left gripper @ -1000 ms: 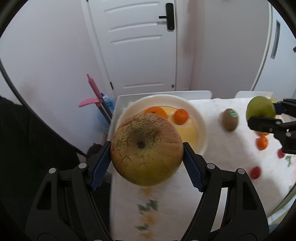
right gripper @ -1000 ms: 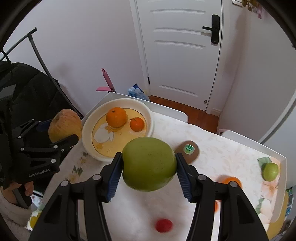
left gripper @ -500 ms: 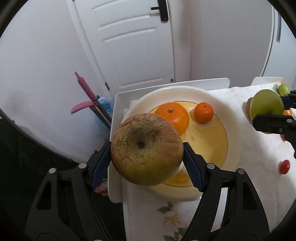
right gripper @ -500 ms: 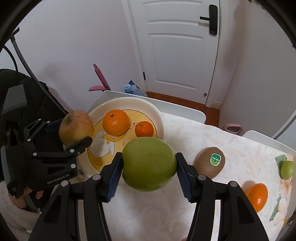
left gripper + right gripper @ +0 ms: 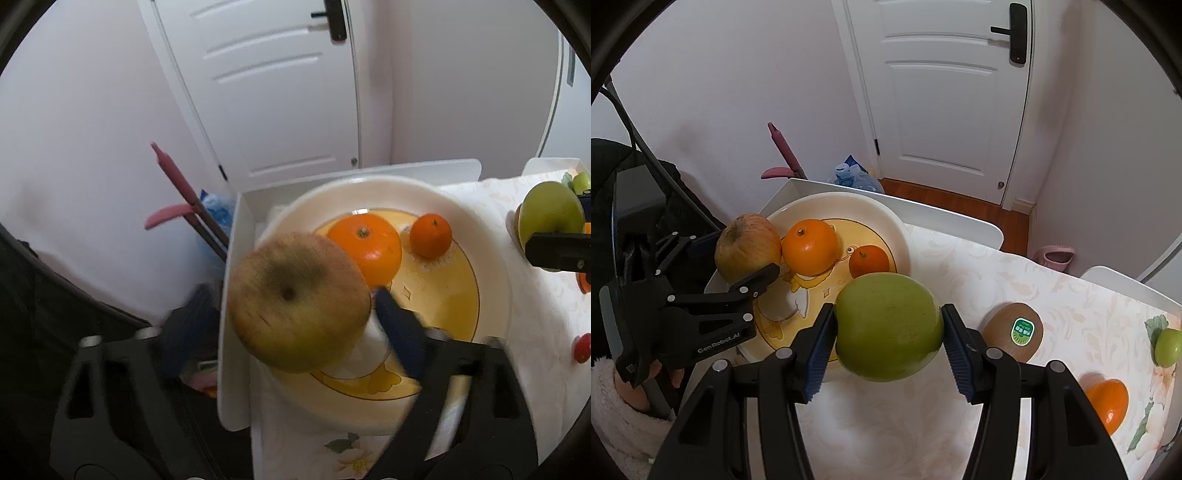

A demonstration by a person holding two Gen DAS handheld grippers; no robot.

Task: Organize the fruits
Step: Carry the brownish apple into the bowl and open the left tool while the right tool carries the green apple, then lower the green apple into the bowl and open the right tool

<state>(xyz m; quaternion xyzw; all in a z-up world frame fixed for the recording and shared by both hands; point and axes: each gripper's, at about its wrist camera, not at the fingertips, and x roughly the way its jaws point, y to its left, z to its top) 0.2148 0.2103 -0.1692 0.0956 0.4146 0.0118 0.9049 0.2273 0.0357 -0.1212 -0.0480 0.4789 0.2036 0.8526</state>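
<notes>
A russet-brown apple (image 5: pixel 299 302) sits between the spread fingers of my left gripper (image 5: pixel 291 328), blurred, over the left rim of the white and yellow bowl (image 5: pixel 491 266). Both fingers stand off it. In the right wrist view the apple (image 5: pixel 748 251) touches the big orange (image 5: pixel 810 251) at the bowl's (image 5: pixel 886 218) left side. A small orange (image 5: pixel 868 260) lies in the bowl too. My right gripper (image 5: pixel 888 347) is shut on a green apple (image 5: pixel 888 326) above the table in front of the bowl.
On the tablecloth to the right lie a kiwi (image 5: pixel 1014 330), an orange (image 5: pixel 1108 404) and a small green fruit (image 5: pixel 1167 347). A small red fruit (image 5: pixel 581 349) lies right of the bowl. The table's left edge (image 5: pixel 229 332) is under the apple. A pink broom (image 5: pixel 783 151) leans on the wall.
My left gripper has opened and the brown apple has come loose between its fingers at the bowl's left rim. My right gripper moved closer to the bowl with the green apple.
</notes>
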